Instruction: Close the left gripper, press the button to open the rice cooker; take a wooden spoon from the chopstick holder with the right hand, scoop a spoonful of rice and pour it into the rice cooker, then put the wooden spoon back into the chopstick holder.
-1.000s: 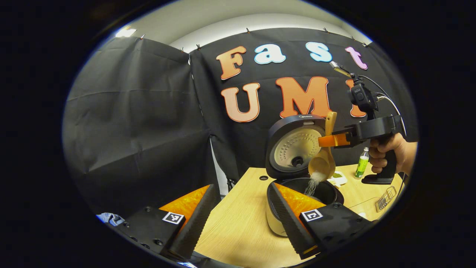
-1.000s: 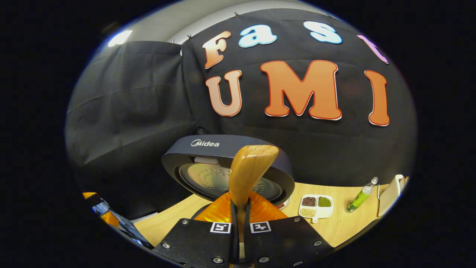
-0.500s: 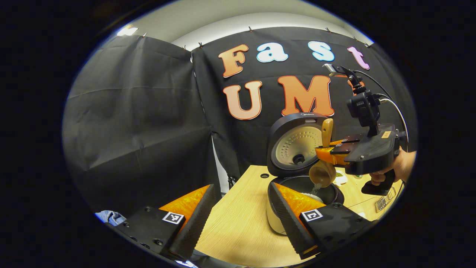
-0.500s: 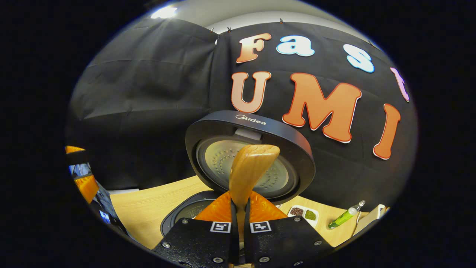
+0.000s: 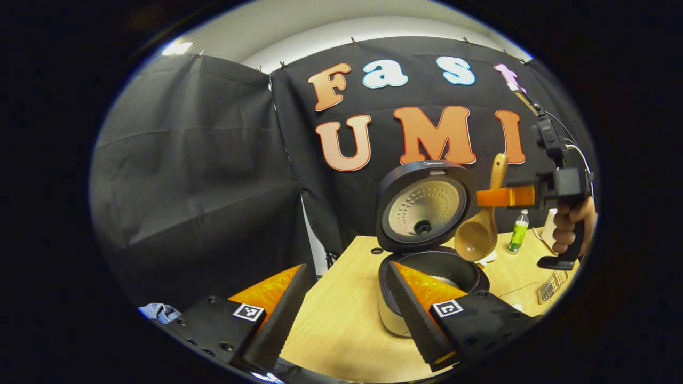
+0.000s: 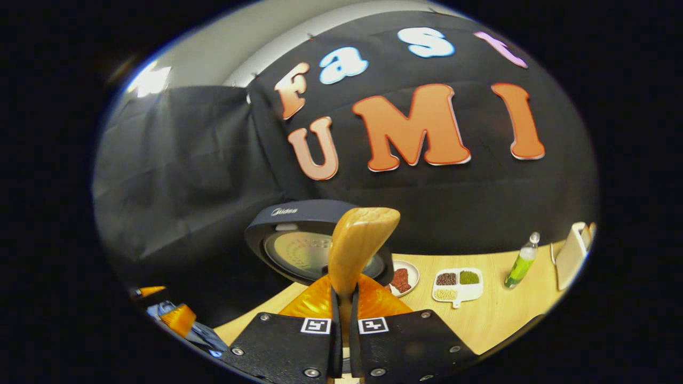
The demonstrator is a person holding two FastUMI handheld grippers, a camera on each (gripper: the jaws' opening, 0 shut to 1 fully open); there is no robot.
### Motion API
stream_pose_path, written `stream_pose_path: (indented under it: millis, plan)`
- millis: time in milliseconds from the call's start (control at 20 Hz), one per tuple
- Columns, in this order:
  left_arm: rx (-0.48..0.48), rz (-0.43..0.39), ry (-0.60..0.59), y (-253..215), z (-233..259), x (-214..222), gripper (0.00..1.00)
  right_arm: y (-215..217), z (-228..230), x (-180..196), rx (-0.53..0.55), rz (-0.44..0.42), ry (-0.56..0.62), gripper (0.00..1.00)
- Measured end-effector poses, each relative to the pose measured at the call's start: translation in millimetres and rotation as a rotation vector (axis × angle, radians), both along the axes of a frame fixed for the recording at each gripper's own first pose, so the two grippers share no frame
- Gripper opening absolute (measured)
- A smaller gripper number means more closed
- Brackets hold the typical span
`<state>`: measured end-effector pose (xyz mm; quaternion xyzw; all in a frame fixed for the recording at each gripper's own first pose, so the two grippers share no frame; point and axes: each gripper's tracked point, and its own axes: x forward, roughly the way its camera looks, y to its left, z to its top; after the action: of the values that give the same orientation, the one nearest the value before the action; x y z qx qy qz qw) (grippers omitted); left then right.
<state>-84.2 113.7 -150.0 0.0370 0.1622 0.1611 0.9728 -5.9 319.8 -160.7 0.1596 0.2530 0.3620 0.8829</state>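
Your right gripper (image 5: 493,196) is clamping the wooden spoon (image 5: 478,232) by its handle, both fingers pressing on it. No rice is falling from the bowl now, and you are drawing the spoon up and to the right of the rice cooker (image 5: 427,256), whose lid is standing open with rice lying in the pot. Your left gripper (image 5: 347,309) is hovering over the table (image 5: 341,320), fingers spread wide, holding nothing.
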Motion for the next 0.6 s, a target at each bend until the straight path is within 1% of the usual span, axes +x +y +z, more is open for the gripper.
stream_pose_path:
  millis: [50,100,150,400,500,600]
  plan:
    - [-0.001,-0.007,0.000,-5,1,2,0.99,-13,0,5,0.033,-0.027,0.042,0.09]
    - [-0.003,-0.016,0.002,-10,1,4,0.99,-28,-4,9,0.056,-0.054,0.076,0.05]
    - [-0.004,-0.025,0.004,-16,1,7,0.99,-44,-9,14,0.068,-0.087,0.104,0.05]
    - [0.007,-0.118,0.025,-61,0,18,0.99,-135,-48,26,0.028,-0.250,0.169,0.05]
    - [-0.005,-0.159,0.034,-81,-2,24,1.00,-169,-60,24,0.025,-0.302,0.197,0.05]
    - [-0.022,-0.185,0.046,-95,-3,29,0.99,-201,-71,21,0.019,-0.358,0.215,0.05]
